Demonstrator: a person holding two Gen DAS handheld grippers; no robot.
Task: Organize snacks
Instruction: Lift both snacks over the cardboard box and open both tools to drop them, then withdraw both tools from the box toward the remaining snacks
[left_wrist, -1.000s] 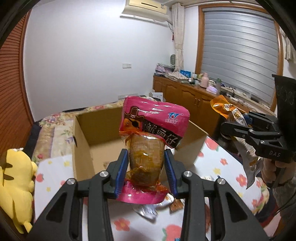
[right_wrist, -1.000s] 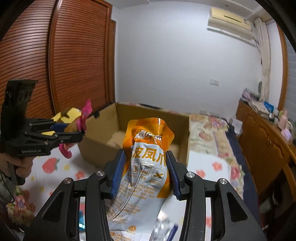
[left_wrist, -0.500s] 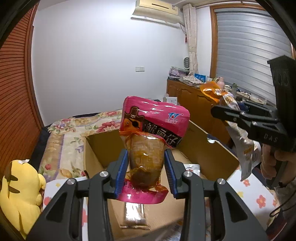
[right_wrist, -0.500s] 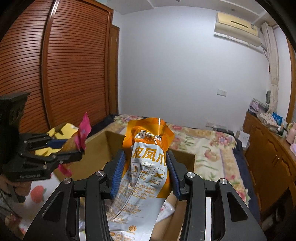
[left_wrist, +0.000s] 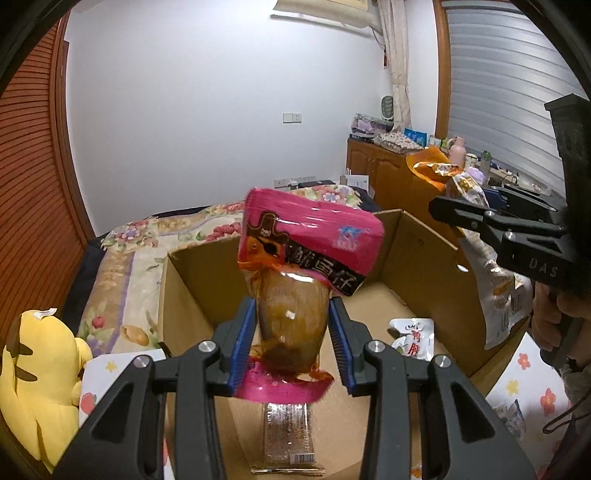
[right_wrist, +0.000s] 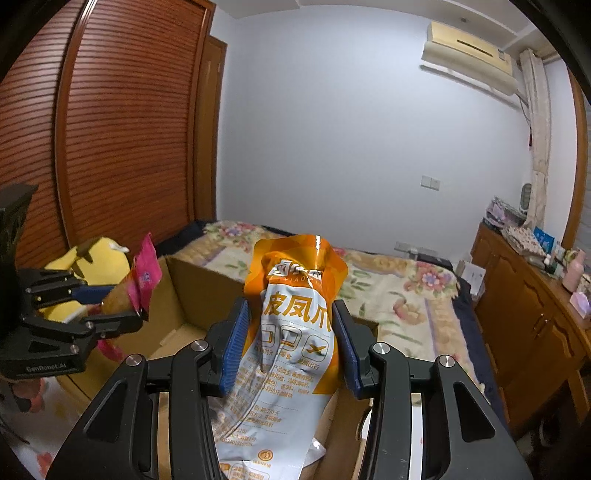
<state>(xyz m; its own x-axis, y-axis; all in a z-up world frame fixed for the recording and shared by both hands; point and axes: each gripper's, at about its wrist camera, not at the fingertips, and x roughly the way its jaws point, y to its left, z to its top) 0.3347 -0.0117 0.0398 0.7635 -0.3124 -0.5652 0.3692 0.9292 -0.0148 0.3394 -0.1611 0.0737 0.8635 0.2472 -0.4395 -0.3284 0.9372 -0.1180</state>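
My left gripper (left_wrist: 291, 343) is shut on a pink snack packet (left_wrist: 306, 254) and holds it above the open cardboard box (left_wrist: 184, 295). My right gripper (right_wrist: 290, 343) is shut on an orange and white snack pouch (right_wrist: 291, 339), held over the box's right side (right_wrist: 192, 291). In the left wrist view the right gripper (left_wrist: 454, 210) with its pouch (left_wrist: 495, 295) shows at the right. In the right wrist view the left gripper (right_wrist: 122, 306) with the pink packet (right_wrist: 144, 273) shows at the left. Inside the box lie a clear-wrapped bar (left_wrist: 288, 439) and a white packet (left_wrist: 413, 338).
A yellow plush toy (left_wrist: 37, 376) sits left of the box. The box stands on a white floral cloth (left_wrist: 524, 384) with a few loose packets (left_wrist: 511, 417) at the right. A floral bed (right_wrist: 388, 280) lies behind, a wooden cabinet (right_wrist: 528, 314) at the right.
Both grippers have moved forward with their packets, from before the box to above its inside. The box floor and the snacks in it have come into view.
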